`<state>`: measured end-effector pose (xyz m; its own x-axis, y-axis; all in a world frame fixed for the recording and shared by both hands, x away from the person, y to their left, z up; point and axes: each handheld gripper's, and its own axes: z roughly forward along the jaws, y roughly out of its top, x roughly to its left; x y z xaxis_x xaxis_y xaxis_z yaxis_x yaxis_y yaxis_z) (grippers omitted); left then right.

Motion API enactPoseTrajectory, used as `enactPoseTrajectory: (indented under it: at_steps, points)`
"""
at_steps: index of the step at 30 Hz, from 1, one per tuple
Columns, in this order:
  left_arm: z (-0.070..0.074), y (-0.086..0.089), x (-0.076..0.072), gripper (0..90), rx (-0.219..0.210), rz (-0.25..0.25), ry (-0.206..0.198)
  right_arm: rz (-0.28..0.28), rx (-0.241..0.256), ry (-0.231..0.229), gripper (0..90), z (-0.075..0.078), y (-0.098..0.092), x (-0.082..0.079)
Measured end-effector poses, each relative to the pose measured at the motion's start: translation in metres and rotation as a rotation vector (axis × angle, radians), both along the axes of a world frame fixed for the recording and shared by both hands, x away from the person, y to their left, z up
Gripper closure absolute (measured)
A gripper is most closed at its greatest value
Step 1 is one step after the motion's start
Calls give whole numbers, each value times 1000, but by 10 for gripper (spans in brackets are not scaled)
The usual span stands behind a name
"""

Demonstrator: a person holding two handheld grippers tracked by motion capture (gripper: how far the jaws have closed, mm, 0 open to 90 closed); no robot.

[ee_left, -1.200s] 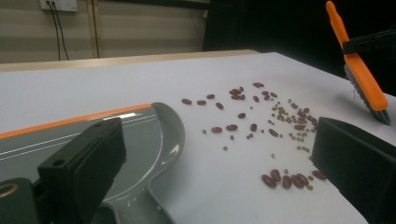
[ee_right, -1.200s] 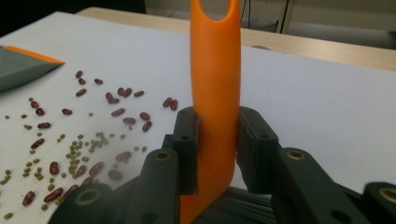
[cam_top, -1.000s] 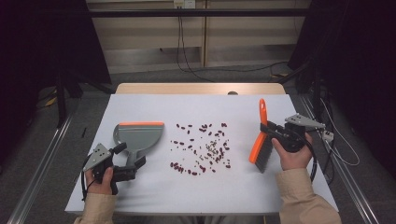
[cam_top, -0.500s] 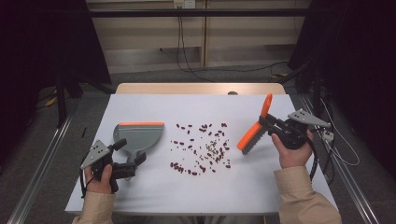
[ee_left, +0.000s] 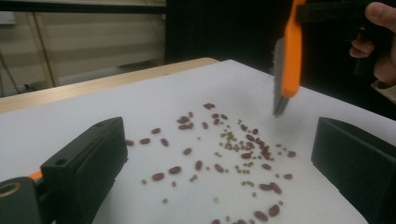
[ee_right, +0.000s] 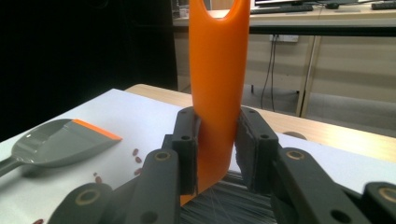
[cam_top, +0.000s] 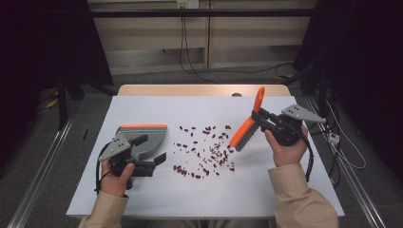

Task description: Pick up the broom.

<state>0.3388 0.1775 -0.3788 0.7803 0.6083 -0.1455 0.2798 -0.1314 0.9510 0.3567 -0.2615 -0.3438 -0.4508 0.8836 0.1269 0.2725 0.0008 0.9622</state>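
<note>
No text, label, brand, number or sign can be read on anything in these views.

The brush (cam_top: 248, 124) is showing a bright orange handle and back with grey bristles. The dustpan (cam_top: 142, 137) is looking grey, edged by an orange strip along its lip. The beans (cam_top: 204, 152) are lying as dark red ovals mixed with smaller pale green ones, speckling the white table (cam_top: 285, 190), whose far edge is showing light wood. Both the left gripper (cam_top: 149, 161) and the right gripper (cam_top: 258, 115) are showing black jaws under pale grey plates. The sleeves (cam_top: 299, 204) are showing tan.
</note>
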Motion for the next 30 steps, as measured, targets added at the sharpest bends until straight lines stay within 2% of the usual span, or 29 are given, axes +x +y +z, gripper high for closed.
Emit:
enactPoseTrajectory:
  at_steps: [7, 10, 13, 16, 19, 21, 23, 27, 28, 30]
  points:
    - [2, -36, 8, 39, -5, -49, 25, 39, 24, -17, 710, 4, 19, 4]
    - [3, -49, 13, 66, -13, -36, 35, 54, 20, -24, 710, 7, 27, 5]
    - [2, -62, 16, 79, 4, -53, 42, 71, 23, -25, 710, 7, 36, 6]
    - [0, -74, 18, 204, 23, -81, 44, 92, 18, -28, 710, 6, 46, 7]
    - [-4, -88, 21, 258, 56, -82, 56, 107, 13, -28, 710, 6, 57, 8]
    - [-6, -97, 22, 288, 66, -105, 67, 121, 7, -29, 710, 5, 64, 9]
    - [-8, -104, 24, 339, 100, -103, 75, 129, -4, -38, 710, 5, 70, 9]
    - [-13, -111, 28, 443, 114, -86, 84, 157, -20, -27, 710, 1, 84, 11]
    - [-15, -112, 29, 443, 113, -82, 86, 157, -20, -27, 710, 1, 84, 11]
    - [-17, -115, 31, 516, 124, -72, 98, 178, -25, -26, 710, -1, 93, 11]
